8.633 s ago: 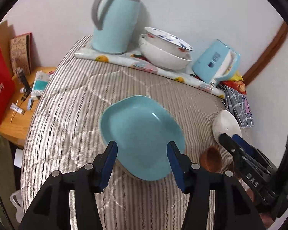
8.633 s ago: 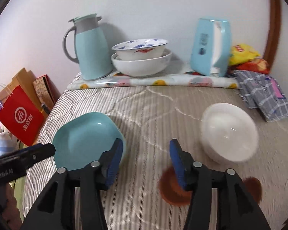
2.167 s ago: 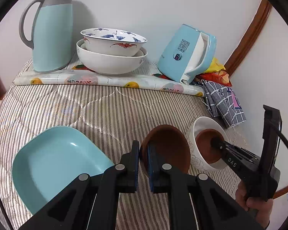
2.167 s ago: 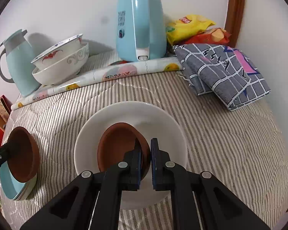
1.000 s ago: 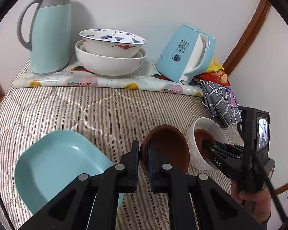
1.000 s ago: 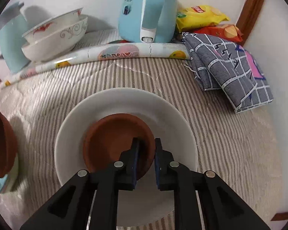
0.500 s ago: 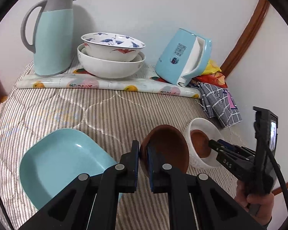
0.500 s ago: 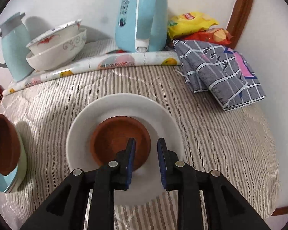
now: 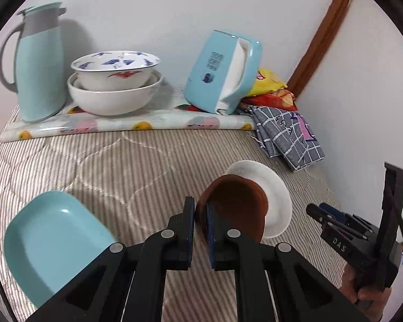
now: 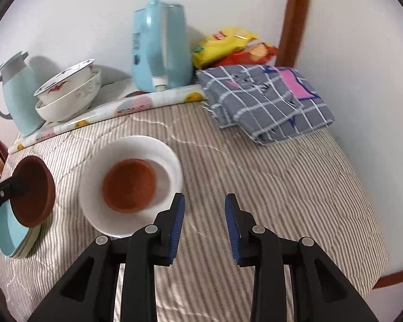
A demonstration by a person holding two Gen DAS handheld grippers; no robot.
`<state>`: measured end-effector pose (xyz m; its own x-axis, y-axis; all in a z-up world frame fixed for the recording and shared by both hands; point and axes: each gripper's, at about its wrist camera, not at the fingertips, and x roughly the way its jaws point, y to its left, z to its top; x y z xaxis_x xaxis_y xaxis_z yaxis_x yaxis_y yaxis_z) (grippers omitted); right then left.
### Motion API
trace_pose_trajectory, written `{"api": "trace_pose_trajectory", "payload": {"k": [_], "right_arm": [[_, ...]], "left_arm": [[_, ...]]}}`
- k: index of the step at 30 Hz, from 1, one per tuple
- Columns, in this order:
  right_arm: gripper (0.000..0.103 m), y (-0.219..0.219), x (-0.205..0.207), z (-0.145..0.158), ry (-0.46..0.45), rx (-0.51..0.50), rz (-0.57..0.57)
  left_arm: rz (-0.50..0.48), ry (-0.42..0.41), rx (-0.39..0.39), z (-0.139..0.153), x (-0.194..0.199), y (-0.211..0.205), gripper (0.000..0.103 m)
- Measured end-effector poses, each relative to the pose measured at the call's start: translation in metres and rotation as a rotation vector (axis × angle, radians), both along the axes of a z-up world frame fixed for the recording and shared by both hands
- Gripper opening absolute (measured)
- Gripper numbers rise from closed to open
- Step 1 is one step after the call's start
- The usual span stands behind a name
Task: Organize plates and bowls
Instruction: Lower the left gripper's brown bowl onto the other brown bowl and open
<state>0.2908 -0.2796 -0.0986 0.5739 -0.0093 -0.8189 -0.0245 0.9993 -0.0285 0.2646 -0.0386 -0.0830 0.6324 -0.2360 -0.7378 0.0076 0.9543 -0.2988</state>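
Brown saucer (image 9: 236, 209), held edge-on and tilted in the air by the left gripper (image 9: 200, 213), whose jaws are pressed on the near rim alone. It hangs between the blue plate (image 9: 48, 230) at left and the white bowl (image 10: 131, 182) at right, above the striped quilt (image 10: 255, 177). In the right wrist view the saucer overlaps the upper edge of the blue plate; whether it touches the plate cannot be told.

A second brown saucer (image 10: 129, 185) lies flat inside the white bowl, slightly off centre toward the near wall. The right gripper (image 10: 204, 224) stands just beside the bowl with jaws spread wide and nothing between them.

Likely hazards, judged from this arrangement:

- The rim-only pinch leaves most of the saucer's weight beyond the jaws; a quick turn of the wrist could make it pivot or slip onto the quilt or onto the plate.
- If the held saucer is meant to nest on the one in the bowl, its tilt may bring one edge down first, striking the bowl's rim or tipping the bowl on the soft quilt.
- The right gripper, close to the bowl, could be clipped by the left one on approach.

Behind, well apart: two stacked bowls (image 9: 115, 83), a jug (image 9: 37, 64), a kettle (image 10: 161, 45) and a folded cloth (image 10: 266, 102).
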Motion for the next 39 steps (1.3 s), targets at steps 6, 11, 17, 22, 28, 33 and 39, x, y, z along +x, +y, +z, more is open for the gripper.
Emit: {"api": "trace_pose_trajectory", "payload": {"k": [6,11,17,22,28,33,39], "right_arm": [[0.031,-0.026,-0.007,-0.012,0.013,0.014,-0.043],[0.031,-0.036,-0.008,-0.024,0.023,0.016,-0.058],[0.031,-0.042,-0.007,-0.031,0.023,0.03,-0.07],[0.033,-0.045,-0.006,-0.033,0.015,0.045,-0.075],[0.033,-0.047,-0.003,-0.033,0.007,0.053,-0.083],[0.034,-0.047,-0.005,-0.034,0.005,0.049,-0.085],[0.034,-0.047,-0.005,-0.038,0.014,0.062,-0.088]], "left_arm": [[-0.025,-0.004,0.027,0.002,0.01,-0.023,0.009],[-0.035,0.001,0.067,0.002,0.02,-0.04,0.009],[-0.042,0.003,0.122,-0.003,0.03,-0.055,0.009],[-0.056,0.0,0.155,-0.005,0.039,-0.066,0.009],[-0.076,-0.01,0.177,-0.005,0.05,-0.077,0.009],[-0.082,0.0,0.18,-0.008,0.054,-0.082,0.009],[-0.098,0.027,0.183,-0.018,0.059,-0.088,0.009]]}}
